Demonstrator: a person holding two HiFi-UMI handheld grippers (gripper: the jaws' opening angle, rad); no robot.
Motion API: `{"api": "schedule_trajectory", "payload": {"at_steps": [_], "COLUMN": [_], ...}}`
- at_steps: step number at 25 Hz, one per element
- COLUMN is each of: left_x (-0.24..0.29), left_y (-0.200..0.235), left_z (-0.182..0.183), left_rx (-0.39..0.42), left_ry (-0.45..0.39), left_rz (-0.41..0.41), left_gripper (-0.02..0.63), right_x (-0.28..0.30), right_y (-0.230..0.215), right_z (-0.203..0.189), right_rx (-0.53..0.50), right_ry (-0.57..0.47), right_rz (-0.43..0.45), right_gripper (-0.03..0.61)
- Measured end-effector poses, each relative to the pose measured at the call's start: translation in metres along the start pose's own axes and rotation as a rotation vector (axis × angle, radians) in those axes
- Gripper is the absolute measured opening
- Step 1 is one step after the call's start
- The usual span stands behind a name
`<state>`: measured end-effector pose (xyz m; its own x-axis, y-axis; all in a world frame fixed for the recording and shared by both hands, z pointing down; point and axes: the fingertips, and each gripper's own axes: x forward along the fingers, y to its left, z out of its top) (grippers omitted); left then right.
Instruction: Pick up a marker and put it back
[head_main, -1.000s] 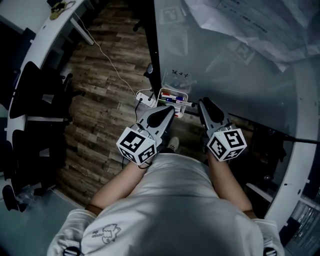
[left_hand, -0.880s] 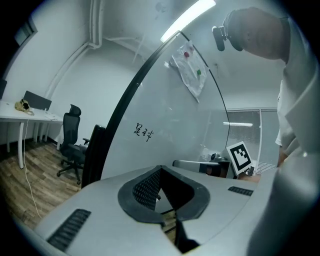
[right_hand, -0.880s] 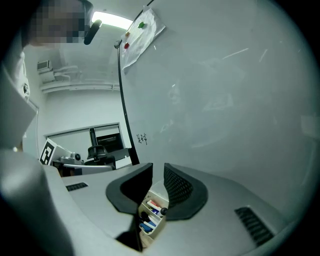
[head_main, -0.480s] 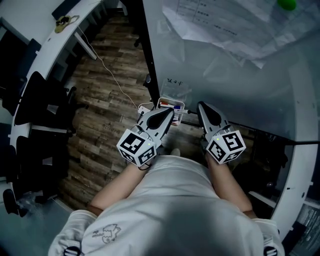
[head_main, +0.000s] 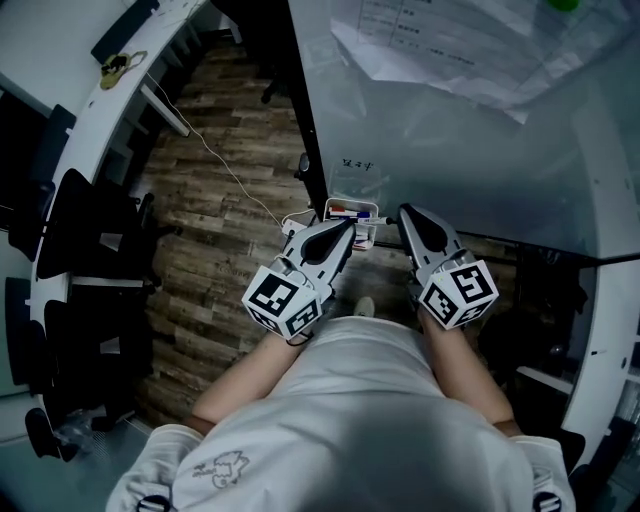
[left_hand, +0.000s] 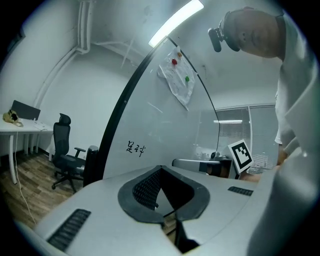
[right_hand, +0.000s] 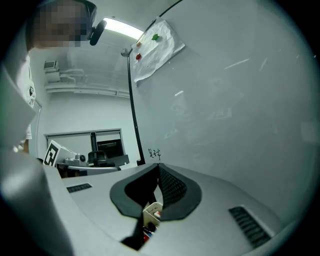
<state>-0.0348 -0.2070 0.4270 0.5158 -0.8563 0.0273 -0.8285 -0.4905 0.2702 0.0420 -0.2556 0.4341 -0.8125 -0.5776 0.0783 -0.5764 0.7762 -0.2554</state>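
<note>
A small clear marker box (head_main: 352, 213) hangs at the lower edge of the whiteboard (head_main: 470, 150), with red and blue markers (head_main: 346, 212) lying in it. My left gripper (head_main: 347, 227) is shut and empty, its tips just below the box. The right gripper (head_main: 404, 211), also shut and empty, points at the board just right of the box. In the left gripper view the jaws (left_hand: 161, 169) meet in front of the board. Through the gap under the shut jaws (right_hand: 159, 166) in the right gripper view, the box (right_hand: 151, 212) shows.
Papers (head_main: 450, 45) are pinned high on the board, and small black writing (head_main: 357, 163) sits above the box. A white power strip (head_main: 292, 225) and its cable (head_main: 230, 170) lie on the wooden floor. Black office chairs (head_main: 90, 230) and a white desk (head_main: 70, 70) stand at the left.
The head view has drifted a little, so the box and grippers sit slightly lower and to the right. Both grippers stay shut near the box.
</note>
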Motion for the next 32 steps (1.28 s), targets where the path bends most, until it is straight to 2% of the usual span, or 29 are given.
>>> {"api": "schedule_trajectory", "payload": {"at_steps": [7,19,26,32], "left_x": [-0.050,-0.139,-0.158,-0.160], "left_y": [0.000,-0.019,-0.047,-0.085], "left_z": [-0.003,-0.002,-0.015,-0.011], "left_rx": [-0.006,-0.012,-0.009,0.021], "left_ry": [0.028,0.019,0.053,0.038], "left_rz": [-0.032,-0.124,-0.185,-0.227], "left_gripper": [0.005,0.005,0.005,0.005], "right_x": [-0.011,-0.047,-0.075,-0.110], "right_y": [0.048,0.148,0.183,0.195], "right_z": [-0.015,-0.035,-0.047,-0.043], "right_rx": [0.012,-0.011,-0.032,-0.041], "right_ry": [0.015,-0.011,-0.004,-0.034], "right_rz": [-0.047,-0.100,-0.130,-0.131], "right_gripper": [0.011,0.011,0.011,0.011]}}
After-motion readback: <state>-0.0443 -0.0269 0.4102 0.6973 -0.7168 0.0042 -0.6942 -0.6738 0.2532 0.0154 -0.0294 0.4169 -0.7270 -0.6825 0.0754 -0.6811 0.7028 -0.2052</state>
